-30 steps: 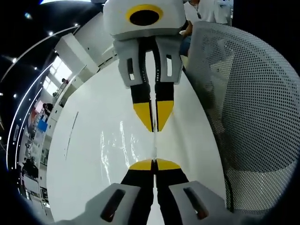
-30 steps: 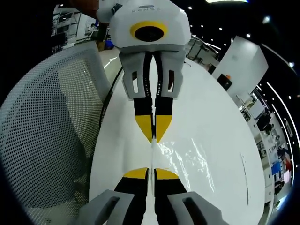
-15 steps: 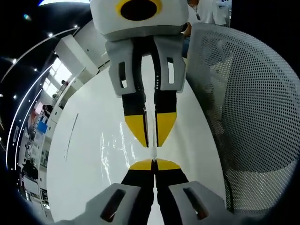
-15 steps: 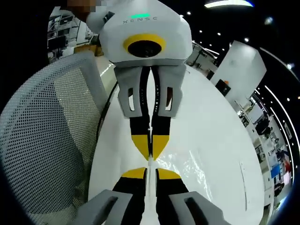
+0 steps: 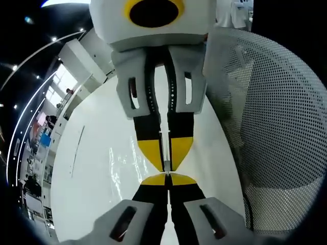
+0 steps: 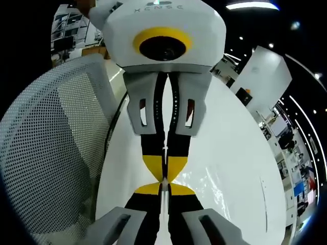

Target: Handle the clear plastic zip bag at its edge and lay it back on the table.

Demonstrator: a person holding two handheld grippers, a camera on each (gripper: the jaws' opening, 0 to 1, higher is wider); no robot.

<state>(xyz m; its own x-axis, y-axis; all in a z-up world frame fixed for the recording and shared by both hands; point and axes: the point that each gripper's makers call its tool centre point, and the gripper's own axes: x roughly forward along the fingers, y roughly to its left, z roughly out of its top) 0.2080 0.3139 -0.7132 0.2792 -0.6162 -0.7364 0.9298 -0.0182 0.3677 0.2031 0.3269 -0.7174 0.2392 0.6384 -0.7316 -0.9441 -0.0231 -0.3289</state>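
L gripper (image 5: 166, 174) & R gripper (image 6: 164, 181) both pinching bag (image 5: 125, 163) edge, tips nearly touching, over table (image 5: 92, 168); chair (image 5: 276, 127) beside.

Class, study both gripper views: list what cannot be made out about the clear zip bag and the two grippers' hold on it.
- Left gripper view: the zip bag shows as glare on the white table; its outline is lost.
- The bag edge between the left gripper and right gripper is covered by their meeting tips.
- Right gripper view: bag is glare; the tips hide its edge.

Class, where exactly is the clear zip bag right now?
In the left gripper view, the zip bag lies on the white table, left of both tongs' meeting tips, opposite the mesh chair.
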